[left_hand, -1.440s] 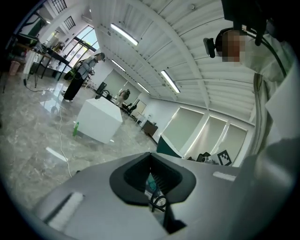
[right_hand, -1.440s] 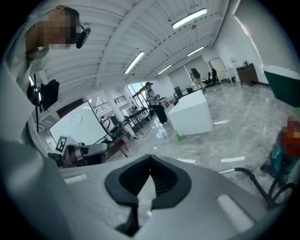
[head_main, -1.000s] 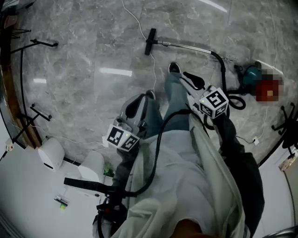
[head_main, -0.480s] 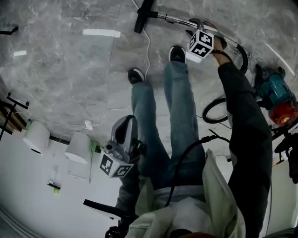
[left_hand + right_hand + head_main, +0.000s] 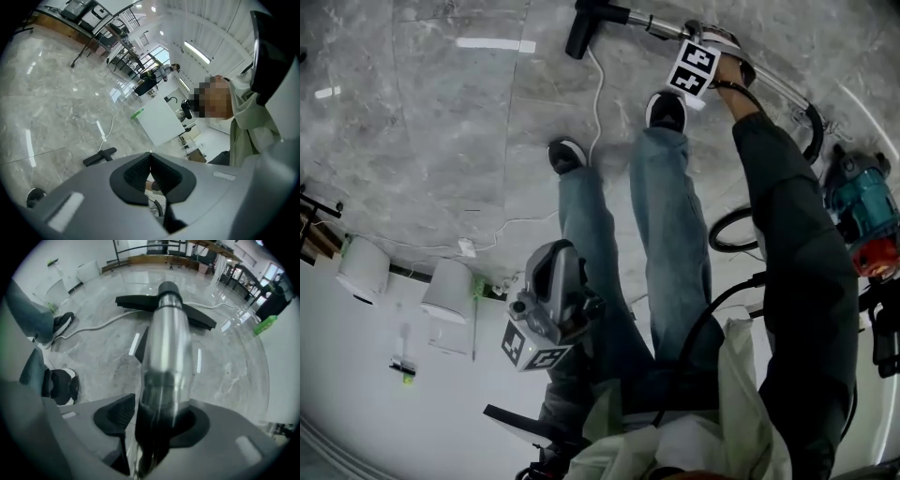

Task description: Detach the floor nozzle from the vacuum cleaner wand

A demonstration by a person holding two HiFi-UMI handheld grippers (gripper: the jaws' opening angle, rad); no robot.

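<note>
Right tongs dropped to the chrome steel wand, jaws just opened astride it for bracing; black T-shaped floor nozzle still attached, lying mid grey marble floor; left tongs pressed together, empty.

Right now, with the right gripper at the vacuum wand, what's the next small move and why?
Probably close the right gripper on the wand: its fingers have just been opening and now straddle it without gripping, and the floor nozzle ahead is still attached.
</note>
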